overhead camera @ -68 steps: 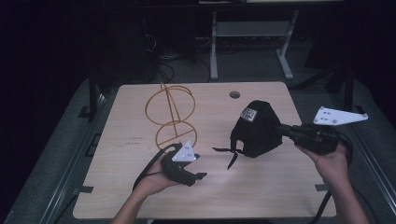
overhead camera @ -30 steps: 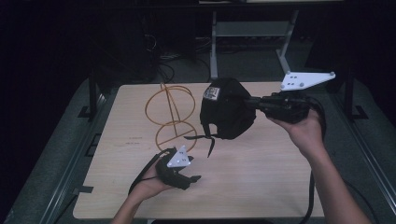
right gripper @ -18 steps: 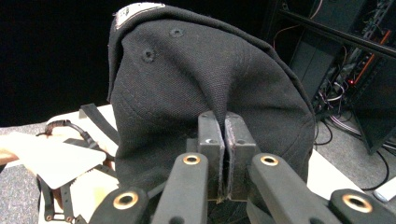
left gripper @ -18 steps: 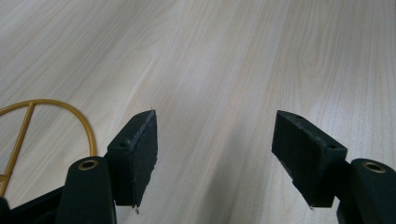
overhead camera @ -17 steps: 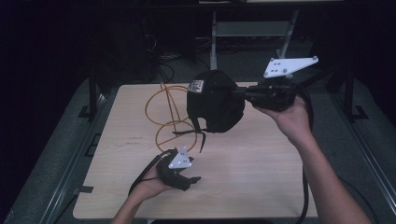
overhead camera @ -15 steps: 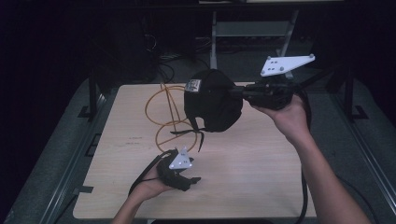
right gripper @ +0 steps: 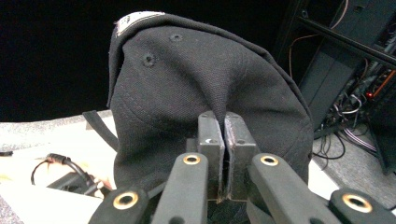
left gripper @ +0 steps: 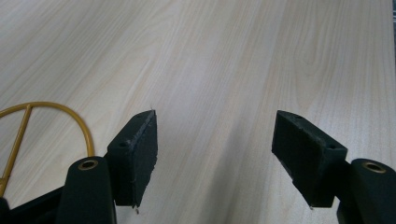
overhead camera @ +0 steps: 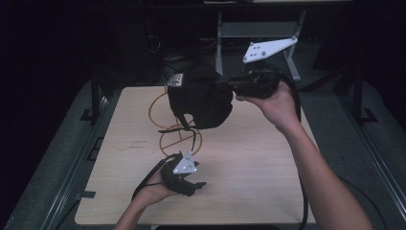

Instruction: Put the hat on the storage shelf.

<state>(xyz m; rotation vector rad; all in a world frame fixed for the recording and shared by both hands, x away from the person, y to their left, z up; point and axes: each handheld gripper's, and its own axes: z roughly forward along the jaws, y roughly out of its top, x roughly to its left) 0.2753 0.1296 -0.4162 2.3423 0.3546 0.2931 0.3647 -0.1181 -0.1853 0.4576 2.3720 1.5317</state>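
A black cap (overhead camera: pixel 198 96) hangs in the air over the far left part of the table, its straps dangling. My right gripper (overhead camera: pixel 225 82) is shut on a fold of the cap's (right gripper: pixel 196 84) cloth, jaws pinched together (right gripper: pixel 223 154). Behind and below the cap stands a yellow wire stand (overhead camera: pixel 165 117) with round loops. My left gripper (overhead camera: pixel 198 183) rests low near the table's front, open, with bare wood between its jaws (left gripper: pixel 215 154); a loop of the wire stand (left gripper: pixel 51 112) curves at its left.
The light wooden table (overhead camera: pixel 249 158) has bare surface across the middle and right. A white metal frame (overhead camera: pixel 258 36) and tangled cables stand in the dark behind the table. Grey floor runs along both sides.
My right gripper has carried the cap up and leftward, from the right of the table to above the wire stand. The left gripper has stayed put.
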